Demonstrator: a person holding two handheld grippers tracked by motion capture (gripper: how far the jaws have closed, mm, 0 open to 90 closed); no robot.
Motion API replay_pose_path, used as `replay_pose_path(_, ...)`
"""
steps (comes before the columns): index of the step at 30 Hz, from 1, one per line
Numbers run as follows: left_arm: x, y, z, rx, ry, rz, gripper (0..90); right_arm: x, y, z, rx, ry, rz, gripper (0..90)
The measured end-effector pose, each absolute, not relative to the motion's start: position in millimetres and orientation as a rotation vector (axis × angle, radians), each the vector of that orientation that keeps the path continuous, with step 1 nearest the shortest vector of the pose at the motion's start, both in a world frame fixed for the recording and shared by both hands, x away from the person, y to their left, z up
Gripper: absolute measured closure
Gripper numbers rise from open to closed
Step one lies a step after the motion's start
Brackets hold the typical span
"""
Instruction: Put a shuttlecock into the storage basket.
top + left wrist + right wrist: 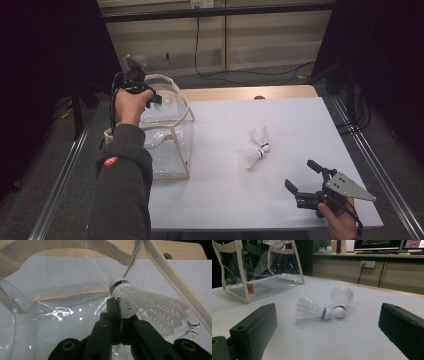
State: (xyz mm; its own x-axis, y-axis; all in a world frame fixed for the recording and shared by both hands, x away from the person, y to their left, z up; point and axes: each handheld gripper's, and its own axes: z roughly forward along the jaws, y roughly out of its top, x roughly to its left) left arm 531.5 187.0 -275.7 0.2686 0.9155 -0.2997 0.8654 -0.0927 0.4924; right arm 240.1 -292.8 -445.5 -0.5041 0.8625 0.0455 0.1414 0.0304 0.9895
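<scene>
White shuttlecock (pixel 130 296) is clamped by the left gripper (pixel 121 315) above the clear bag (pixel 167 132); right gripper (pixel 302 176) is held apart near two shuttlecocks (pixel 255 148) on the surface (pixel 290 120).

The bench (pixel 280 200) has a white top, with a bare wooden strip (pixel 240 93) along its far edge and a small dark hole (pixel 259 97) in that strip. Metal rails (pixel 60 185) run along the floor on both sides. Black curtains (pixel 45 50) hang left and right. On the far wall a black cable (pixel 196 45) drops from a socket (pixel 201 3) to the floor. In the right gripper view, lit monitors (pixel 377 243) stand on a counter above another socket (pixel 367 264).
</scene>
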Motion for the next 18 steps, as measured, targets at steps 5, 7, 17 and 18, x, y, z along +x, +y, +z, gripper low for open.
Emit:
replay_pose_path(5,532.6,187.4,-277.7,1.963,1.611,0.112,88.9,239.9,-293.2,-445.5,1.025,1.707,1.523,1.9)
replay_pose_path(7,532.7,187.1,-278.3,1.957,1.617,0.109,88.8,240.1,-293.3,-445.7,1.026,1.706,1.522,1.9)
replay_pose_path(17,534.5,185.5,-282.1,1.969,1.616,0.112,88.2,240.0,-293.3,-445.6,1.031,1.7,1.527,1.9)
replay_pose_path(18,534.7,185.4,-282.5,1.973,1.615,0.114,88.2,240.0,-293.3,-445.5,1.031,1.7,1.527,1.9)
